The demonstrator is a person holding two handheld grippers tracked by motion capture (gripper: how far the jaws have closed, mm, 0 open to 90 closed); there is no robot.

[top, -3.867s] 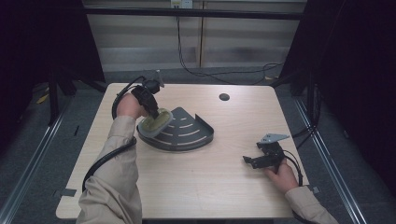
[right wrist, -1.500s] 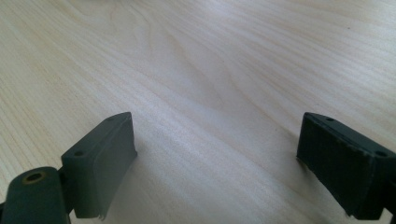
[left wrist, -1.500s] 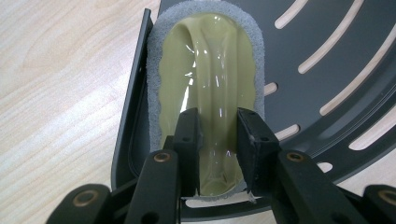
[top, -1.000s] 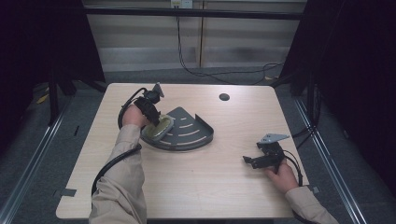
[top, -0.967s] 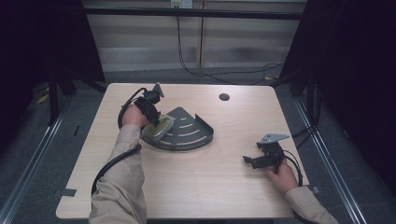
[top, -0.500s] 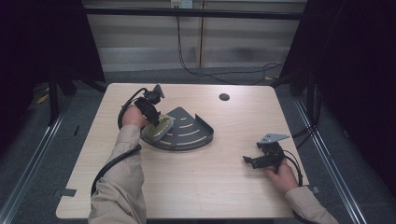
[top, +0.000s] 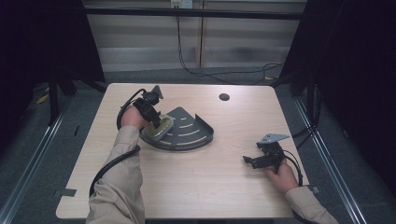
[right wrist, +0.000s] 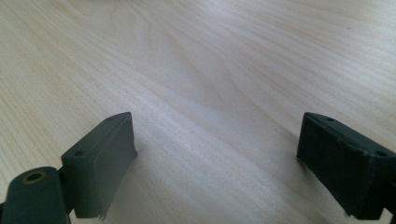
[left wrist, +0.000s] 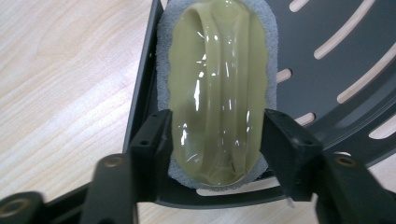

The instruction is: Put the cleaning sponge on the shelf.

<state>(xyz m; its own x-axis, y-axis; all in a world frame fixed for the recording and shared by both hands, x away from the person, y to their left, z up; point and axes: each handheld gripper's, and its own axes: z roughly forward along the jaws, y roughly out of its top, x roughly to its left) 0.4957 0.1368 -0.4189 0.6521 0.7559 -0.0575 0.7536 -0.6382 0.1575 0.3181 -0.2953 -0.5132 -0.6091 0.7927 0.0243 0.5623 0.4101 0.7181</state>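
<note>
Nothing on the table is shifting much since the earlier frames, except that the left gripper's [top: 156, 122] jaws have just been opening around the oval olive-yellow glossy sponge with a grey felt rim [top: 159, 128]; both hands are staying where they were.

From the high view, the left gripper is hanging over the left corner of the dark grey fan-shaped slotted metal tray [top: 187, 135], which is lying left of the middle of the light wooden table [top: 196, 186]. The sponge is resting on that corner of the tray, under the gripper. The right gripper [top: 254, 161] is lying low near the table's right edge, well apart from the tray, with its cable looping behind it. A small dark round hole [top: 224, 97] is sitting in the tabletop near the far edge, and black cables are trailing over the floor beyond the table.

Looking along the left gripper view, which is giving the detail the high view lacks, the sponge [left wrist: 217, 88] is lying between the two black jaws, its grey rim overlapping the tray's [left wrist: 327, 84] straight wall. The jaws are standing close at either side of it, loosened; whether the pads are touching it cannot be told.

Along the right gripper view, the jaws are gaping wide over bare wood [right wrist: 196, 70], grasping nothing.
</note>
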